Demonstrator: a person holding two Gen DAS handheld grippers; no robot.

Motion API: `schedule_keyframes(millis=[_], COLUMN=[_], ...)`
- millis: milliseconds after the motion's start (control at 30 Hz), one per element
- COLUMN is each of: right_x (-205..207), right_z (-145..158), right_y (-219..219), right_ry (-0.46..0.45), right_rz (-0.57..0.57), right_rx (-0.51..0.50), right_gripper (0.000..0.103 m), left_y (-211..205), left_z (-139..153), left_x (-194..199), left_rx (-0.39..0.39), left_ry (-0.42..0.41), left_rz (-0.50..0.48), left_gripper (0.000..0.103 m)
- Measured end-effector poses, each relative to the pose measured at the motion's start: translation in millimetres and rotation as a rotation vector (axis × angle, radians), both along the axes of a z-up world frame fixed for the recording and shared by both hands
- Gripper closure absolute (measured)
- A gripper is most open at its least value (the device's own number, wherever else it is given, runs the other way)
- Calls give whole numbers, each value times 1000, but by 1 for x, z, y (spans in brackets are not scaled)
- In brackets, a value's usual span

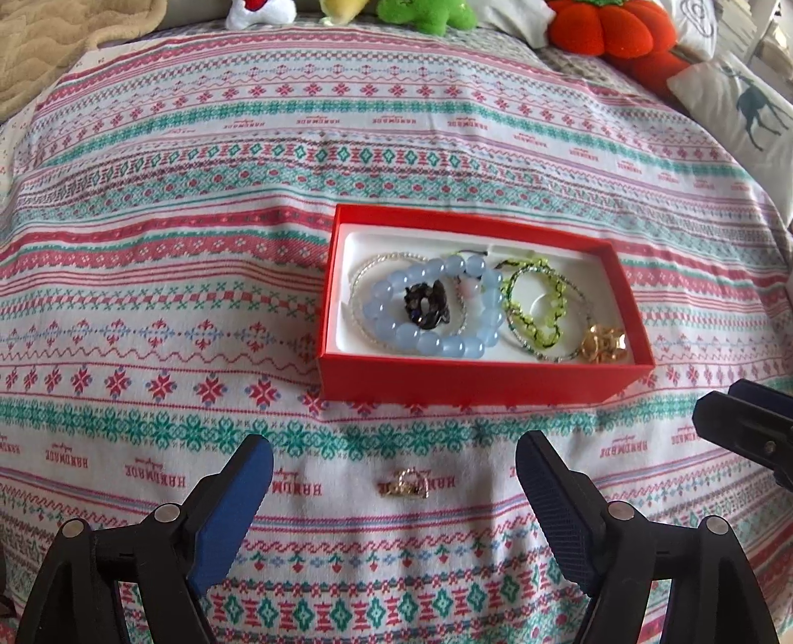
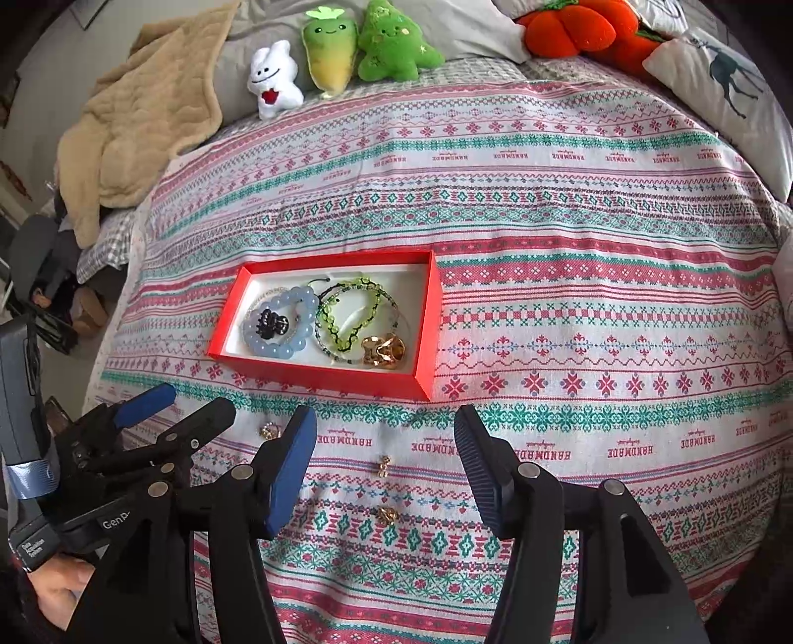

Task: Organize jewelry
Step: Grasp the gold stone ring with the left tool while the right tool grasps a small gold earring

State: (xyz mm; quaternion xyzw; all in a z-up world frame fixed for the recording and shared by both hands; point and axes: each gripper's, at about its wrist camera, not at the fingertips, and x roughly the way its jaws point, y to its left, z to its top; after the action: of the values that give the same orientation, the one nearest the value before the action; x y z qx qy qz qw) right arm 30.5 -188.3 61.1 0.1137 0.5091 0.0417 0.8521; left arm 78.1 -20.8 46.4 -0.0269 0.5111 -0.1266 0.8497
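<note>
A red box (image 1: 476, 384) (image 2: 317, 374) with a white lining sits on the patterned cloth. It holds a blue bead bracelet (image 1: 396, 337) (image 2: 277, 347), a black clip (image 1: 426, 304) (image 2: 270, 322), a green bead bracelet (image 1: 538, 317) (image 2: 347, 317) and a gold piece (image 1: 602, 342) (image 2: 384, 351). A small gold ring (image 1: 404, 485) (image 2: 270, 430) lies between the fingers of my open left gripper (image 1: 394, 475) (image 2: 188, 406). My open right gripper (image 2: 384, 456) hovers over two small gold pieces, one (image 2: 382, 465) farther and one (image 2: 386, 515) nearer. Its fingertip shows in the left wrist view (image 1: 743, 421).
Plush toys (image 2: 342, 49) and an orange pumpkin cushion (image 2: 575, 25) (image 1: 609, 25) line the far edge. A beige blanket (image 2: 134, 119) lies at the far left, a deer pillow (image 2: 718, 79) at the far right. The cloth's left edge drops to the floor.
</note>
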Motion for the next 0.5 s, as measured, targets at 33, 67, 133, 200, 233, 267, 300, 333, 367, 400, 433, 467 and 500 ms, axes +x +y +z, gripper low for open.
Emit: schedule_keyframes(millis=[33,67,133,200,233,267,300,333,367,400,433,467,500], right_x=[-2,-3,-6,-7,-9,-10,-10,-11,-11,-11,-11,-11,-10], right_z=[-1,-3,-7,-13,-16,-20,-23,-27,-31,-34,-39,-43,-47], right_y=[0,0,1,0,0,0,0,1,1,2,2,2,1], right_ry=[5,12,29,50,61,75,89,104,117,132,148,166,184], right_rz=[1,3,6,8,9,10,9,11,13,14,13,11,9], right_rx=[-3,-7,-19,-24,-24,-24,-26,-28,-26,-19,-9,1,11], right_gripper=[42,42,42,42,42,42,42,42,42,42,42,42,42], left_y=[2,3,6,10,11,13,15,16,17,18,20,21,21], left_z=[-2,-4,-8,-12,-14,-16,-18,-21,-23,-27,-29,-32,-35], left_x=[-2,-5,-8,-12,-13,-14,-15,-15,-15,-15,-15,-15,-14], left_rx=[5,12,25,35,39,43,46,50,55,61,65,69,74], left_ry=[9,17,29,41,47,55,64,76,90,105,119,130,140], left_rz=[1,1,-2,-4,-5,-6,-7,-9,-10,-11,-10,-10,-9], left_gripper=[18,18,17,17,17,17,17,17,17,17,17,17,17])
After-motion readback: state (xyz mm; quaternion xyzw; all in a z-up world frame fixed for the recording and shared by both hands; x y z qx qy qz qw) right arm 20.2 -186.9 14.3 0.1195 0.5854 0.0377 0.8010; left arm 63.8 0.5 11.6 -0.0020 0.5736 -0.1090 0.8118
